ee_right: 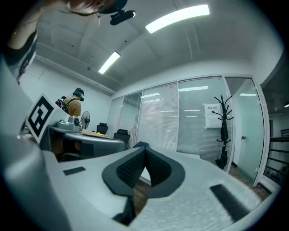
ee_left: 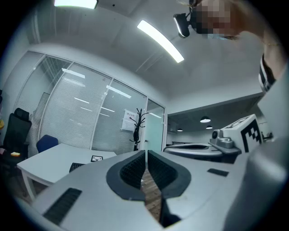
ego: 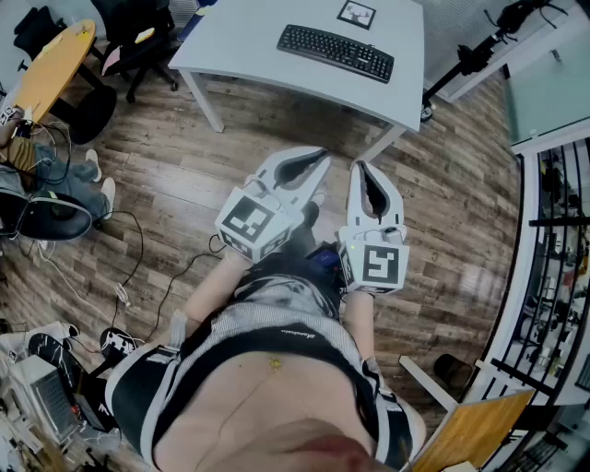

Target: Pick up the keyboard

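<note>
A black keyboard (ego: 336, 52) lies on the white table (ego: 240, 46) at the top of the head view, well ahead of both grippers. My left gripper (ego: 318, 157) and right gripper (ego: 361, 168) are held side by side over the wooden floor, close to my body, both shut with nothing between the jaws. In the left gripper view the shut left gripper (ee_left: 146, 152) points level toward the table (ee_left: 49, 158), and a corner of the keyboard (ee_left: 76, 166) shows left of the jaws. The right gripper view shows its shut right gripper (ee_right: 144, 150) against glass office walls; no keyboard is visible there.
A square marker card (ego: 357, 13) lies on the table behind the keyboard. Black office chairs (ego: 138, 41) and a yellow round table (ego: 51, 69) stand at the left. Cables (ego: 138, 267) trail on the floor. A tripod (ego: 470, 60) and a glass railing (ego: 553, 230) lie at the right.
</note>
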{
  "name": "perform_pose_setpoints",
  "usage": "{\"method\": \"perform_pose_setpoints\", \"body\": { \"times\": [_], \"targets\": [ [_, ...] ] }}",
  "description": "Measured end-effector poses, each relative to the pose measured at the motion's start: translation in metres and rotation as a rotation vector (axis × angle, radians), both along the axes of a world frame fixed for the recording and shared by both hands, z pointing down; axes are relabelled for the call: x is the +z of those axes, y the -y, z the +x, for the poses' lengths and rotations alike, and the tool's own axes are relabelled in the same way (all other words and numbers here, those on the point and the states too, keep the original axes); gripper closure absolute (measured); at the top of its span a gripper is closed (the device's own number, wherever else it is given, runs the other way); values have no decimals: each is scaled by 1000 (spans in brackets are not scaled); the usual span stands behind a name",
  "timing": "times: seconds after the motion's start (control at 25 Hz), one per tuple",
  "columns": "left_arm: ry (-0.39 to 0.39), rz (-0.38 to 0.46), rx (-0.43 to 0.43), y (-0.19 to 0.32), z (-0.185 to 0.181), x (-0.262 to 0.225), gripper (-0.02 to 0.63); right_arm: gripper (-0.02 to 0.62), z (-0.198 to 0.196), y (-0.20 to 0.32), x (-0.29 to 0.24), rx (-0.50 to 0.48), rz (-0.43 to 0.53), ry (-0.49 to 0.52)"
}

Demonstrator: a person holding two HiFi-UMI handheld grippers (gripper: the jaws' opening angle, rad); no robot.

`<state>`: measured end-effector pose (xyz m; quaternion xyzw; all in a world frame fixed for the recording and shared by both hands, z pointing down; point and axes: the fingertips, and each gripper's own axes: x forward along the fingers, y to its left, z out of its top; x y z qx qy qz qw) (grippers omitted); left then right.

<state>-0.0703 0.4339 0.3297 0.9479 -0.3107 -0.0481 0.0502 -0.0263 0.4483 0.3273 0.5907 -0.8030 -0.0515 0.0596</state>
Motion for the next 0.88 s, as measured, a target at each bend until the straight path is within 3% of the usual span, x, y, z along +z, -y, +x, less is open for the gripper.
{"method": "perform_pose_setpoints", "body": {
  "times": [0.32,0.56,0.68,0.88],
  "targets": [
    [-12,8,21,7,2,0,588,590,7,6,-1,3,17,59],
    [-22,21,-9,14,-2,-2,584,525,7,10,-1,-44,18,84],
    [-29,10,-10,19,-2,-1,526,491,6,13,-4,-89,29,92],
    [-43,7,-10,29,-4,-3,486,480,0,21,-4,-193,15,83]
  ]
}}
